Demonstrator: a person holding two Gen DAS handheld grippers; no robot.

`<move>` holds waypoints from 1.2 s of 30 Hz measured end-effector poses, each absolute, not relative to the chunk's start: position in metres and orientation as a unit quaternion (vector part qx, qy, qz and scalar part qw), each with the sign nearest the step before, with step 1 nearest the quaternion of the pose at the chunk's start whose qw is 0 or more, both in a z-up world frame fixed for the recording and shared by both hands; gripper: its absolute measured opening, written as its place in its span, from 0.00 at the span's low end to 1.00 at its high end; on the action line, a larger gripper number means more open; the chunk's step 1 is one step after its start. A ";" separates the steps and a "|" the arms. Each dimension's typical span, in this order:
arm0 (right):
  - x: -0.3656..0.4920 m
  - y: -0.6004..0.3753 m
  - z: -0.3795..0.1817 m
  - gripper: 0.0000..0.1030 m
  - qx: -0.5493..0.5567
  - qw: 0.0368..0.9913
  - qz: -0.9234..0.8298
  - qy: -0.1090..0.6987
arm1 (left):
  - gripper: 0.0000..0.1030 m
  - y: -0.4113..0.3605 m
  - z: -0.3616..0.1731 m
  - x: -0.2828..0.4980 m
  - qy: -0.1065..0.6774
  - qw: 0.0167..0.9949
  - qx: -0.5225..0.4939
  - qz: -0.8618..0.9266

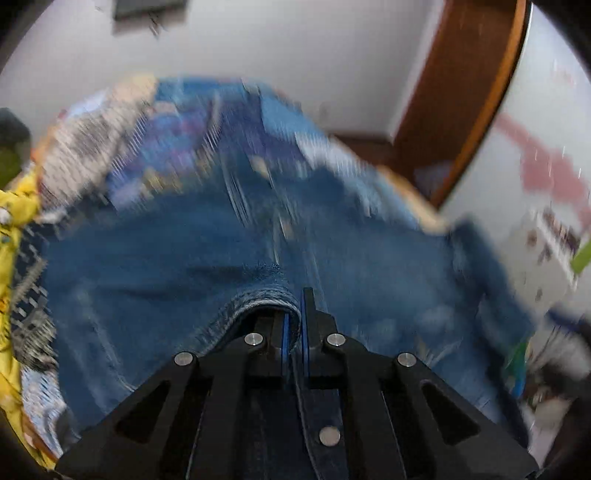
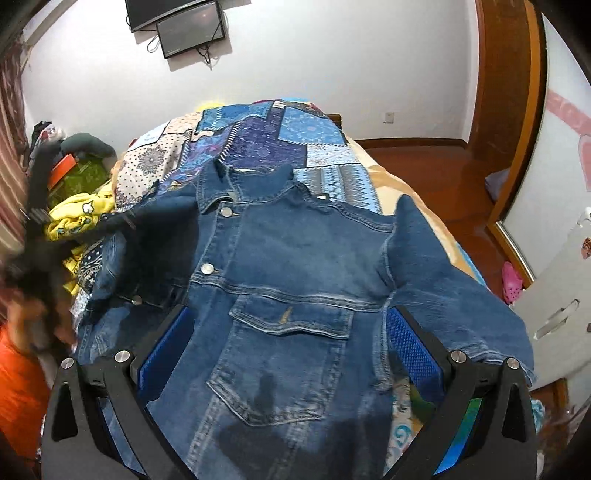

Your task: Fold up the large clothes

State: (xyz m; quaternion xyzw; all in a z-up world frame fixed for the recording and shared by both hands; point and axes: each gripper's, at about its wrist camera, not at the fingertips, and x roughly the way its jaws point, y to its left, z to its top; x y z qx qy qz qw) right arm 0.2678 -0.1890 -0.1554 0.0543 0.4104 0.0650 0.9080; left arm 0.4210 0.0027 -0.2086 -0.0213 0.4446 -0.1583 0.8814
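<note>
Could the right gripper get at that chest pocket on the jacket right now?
Probably yes. The right gripper is open, its fingers either side of the pocket on the jacket, and nothing lies between them. The left gripper is shut on a denim edge, off to the side.

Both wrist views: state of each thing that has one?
Left claw: shut on a folded denim edge.
Right claw: open, empty, above the jacket.
Blue denim jacket: front up on the patchwork bedspread, partly buttoned, chest pocket flap down.
Jacket's right-side sleeve: spread outward.
Wall-mounted black screen: dark.
</note>
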 end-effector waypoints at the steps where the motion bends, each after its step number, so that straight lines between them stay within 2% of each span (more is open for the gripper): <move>1: 0.268 -0.190 -0.156 1.00 0.053 0.907 0.068 0.412 | 0.04 -0.002 -0.218 0.421 0.457 0.875 -0.014 -0.158; 6: 0.271 -0.189 -0.162 1.00 0.044 0.904 0.069 0.420 | 0.09 -0.003 -0.245 0.403 0.501 0.849 -0.003 -0.170; 8: 0.272 -0.185 -0.162 1.00 0.042 0.903 0.076 0.421 | 0.20 0.000 -0.243 0.389 0.507 0.844 0.008 -0.175; 10: 0.274 -0.177 -0.158 1.00 0.037 0.903 0.091 0.418 | 0.47 0.012 -0.235 0.372 0.494 0.853 0.009 -0.172; 12: 0.278 -0.163 -0.152 1.00 0.024 0.905 0.108 0.411 | 0.60 0.036 -0.222 0.357 0.474 0.867 0.001 -0.154; 15: 0.285 -0.138 -0.143 1.00 -0.001 0.907 0.134 0.399 | 0.64 0.079 -0.207 0.337 0.453 0.885 -0.012 -0.109; 19: 0.298 -0.100 -0.138 1.00 -0.023 0.908 0.153 0.389 | 0.79 0.143 -0.199 0.317 0.437 0.898 -0.042 -0.029; 26: 0.325 -0.011 -0.165 1.00 -0.073 0.872 0.241 0.419 | 0.80 0.229 -0.212 0.284 0.437 0.894 -0.072 0.068; 36: 0.343 0.086 -0.225 0.97 -0.186 0.829 0.282 0.446 | 0.80 0.260 -0.246 0.271 0.455 0.882 -0.086 0.085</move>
